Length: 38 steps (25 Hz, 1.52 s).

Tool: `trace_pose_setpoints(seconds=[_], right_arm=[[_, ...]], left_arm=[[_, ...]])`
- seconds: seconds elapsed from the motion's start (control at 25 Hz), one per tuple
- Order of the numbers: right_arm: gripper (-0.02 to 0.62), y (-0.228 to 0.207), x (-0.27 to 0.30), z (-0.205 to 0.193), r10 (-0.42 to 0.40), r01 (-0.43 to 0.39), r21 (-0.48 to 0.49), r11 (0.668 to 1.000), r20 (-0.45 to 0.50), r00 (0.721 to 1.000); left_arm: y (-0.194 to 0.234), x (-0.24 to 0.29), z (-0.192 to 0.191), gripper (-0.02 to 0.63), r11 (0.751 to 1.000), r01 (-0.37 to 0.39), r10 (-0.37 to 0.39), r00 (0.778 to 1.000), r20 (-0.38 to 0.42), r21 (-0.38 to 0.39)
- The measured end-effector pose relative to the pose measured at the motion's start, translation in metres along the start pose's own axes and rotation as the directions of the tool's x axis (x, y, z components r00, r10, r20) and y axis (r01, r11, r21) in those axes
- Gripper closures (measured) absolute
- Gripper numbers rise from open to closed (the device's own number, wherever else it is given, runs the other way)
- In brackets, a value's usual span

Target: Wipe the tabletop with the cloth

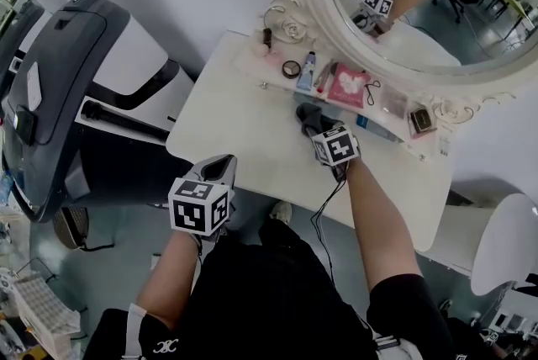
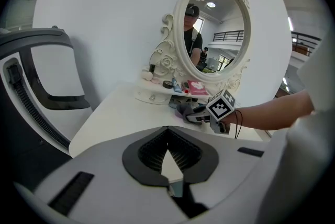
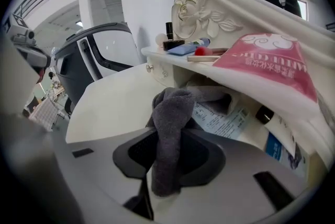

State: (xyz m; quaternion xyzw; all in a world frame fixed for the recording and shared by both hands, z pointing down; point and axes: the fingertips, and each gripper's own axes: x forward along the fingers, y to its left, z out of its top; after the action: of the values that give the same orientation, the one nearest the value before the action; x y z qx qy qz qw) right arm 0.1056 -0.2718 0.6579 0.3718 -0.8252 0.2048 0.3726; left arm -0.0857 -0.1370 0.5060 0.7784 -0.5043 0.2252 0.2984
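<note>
A dark grey cloth lies bunched on the white tabletop, just in front of the low shelf under the mirror. My right gripper is shut on the cloth, and in the right gripper view a fold of the cloth hangs pinched between the jaws of the right gripper. My left gripper hovers at the table's front left edge, apart from the cloth. In its own view the left gripper has its jaws together and holds nothing. That view also takes in the right gripper and the cloth.
An ornate oval mirror stands at the table's back. On its shelf lie a pink packet, a blue tube and a round tin. A printed paper lies under the shelf. A dark grey machine stands left, a white chair right.
</note>
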Motion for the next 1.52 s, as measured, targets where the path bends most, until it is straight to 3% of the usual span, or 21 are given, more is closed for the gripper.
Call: trace_pose_setpoints(seconds=[0.2,0.52,1.08,1.52], right_arm=[[0.485,-0.009,0.003,0.005,0.038,-0.037,-0.040,0.998,0.001,0.999],[0.485,-0.003,-0.008,0.000,0.010,-0.010,0.016,1.000,-0.021,1.000],[0.485,0.076,-0.056,-0.073,0.033,-0.031,0.062,0.998,-0.031,0.999],[0.485,0.117,-0.091,-0.122,-0.012,0.015,0.101,0.995,-0.037,0.999]], left_arm=[[-0.014,0.012,-0.005,0.600,1.000,-0.021,0.020,1.000,-0.020,-0.022],[-0.018,-0.002,-0.014,0.600,0.999,-0.033,0.033,0.999,-0.002,-0.027],[-0.031,-0.056,-0.047,0.600,0.999,0.013,-0.011,0.998,0.066,-0.031],[-0.066,-0.089,-0.102,0.600,0.995,0.096,-0.094,0.993,0.066,-0.024]])
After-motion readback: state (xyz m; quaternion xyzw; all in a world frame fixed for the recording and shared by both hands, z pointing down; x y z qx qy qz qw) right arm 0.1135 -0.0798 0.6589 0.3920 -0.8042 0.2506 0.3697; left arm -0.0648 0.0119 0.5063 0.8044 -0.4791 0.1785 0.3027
